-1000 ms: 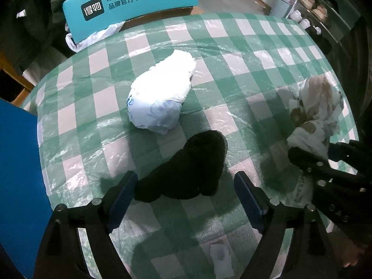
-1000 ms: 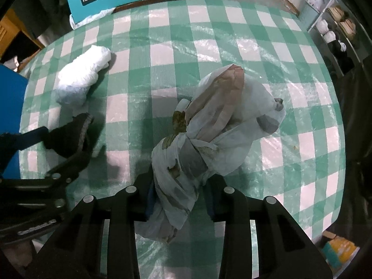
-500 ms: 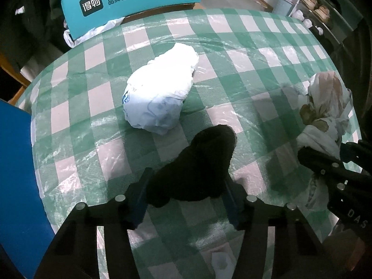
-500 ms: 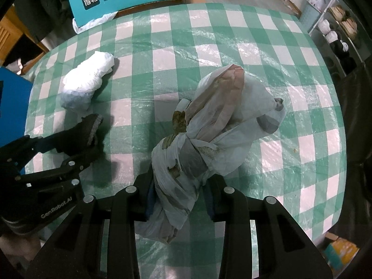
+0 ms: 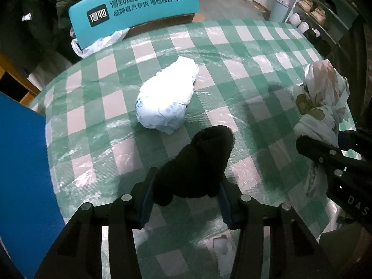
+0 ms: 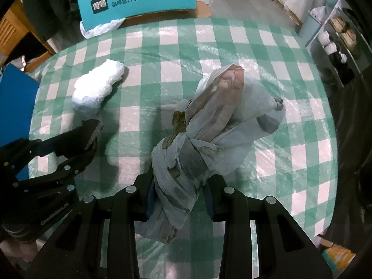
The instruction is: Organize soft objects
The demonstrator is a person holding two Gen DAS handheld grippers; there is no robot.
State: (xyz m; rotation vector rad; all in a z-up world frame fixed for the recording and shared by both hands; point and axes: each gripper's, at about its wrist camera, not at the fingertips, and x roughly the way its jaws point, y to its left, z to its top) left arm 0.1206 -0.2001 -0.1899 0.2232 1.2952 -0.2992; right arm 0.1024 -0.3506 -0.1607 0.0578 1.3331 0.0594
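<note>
Both pairs of fingers are full: the left gripper pinches a black sock, the right gripper clamps a knotted patterned cloth, both lifted off the checked desk. Beyond, a white bundle lies on the desk, long axis slanting away rightward, nearer the left gripper.

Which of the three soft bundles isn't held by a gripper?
The white bundle, lying free on the checked tablecloth. The black one is in the left gripper; the patterned one is in the right gripper.
</note>
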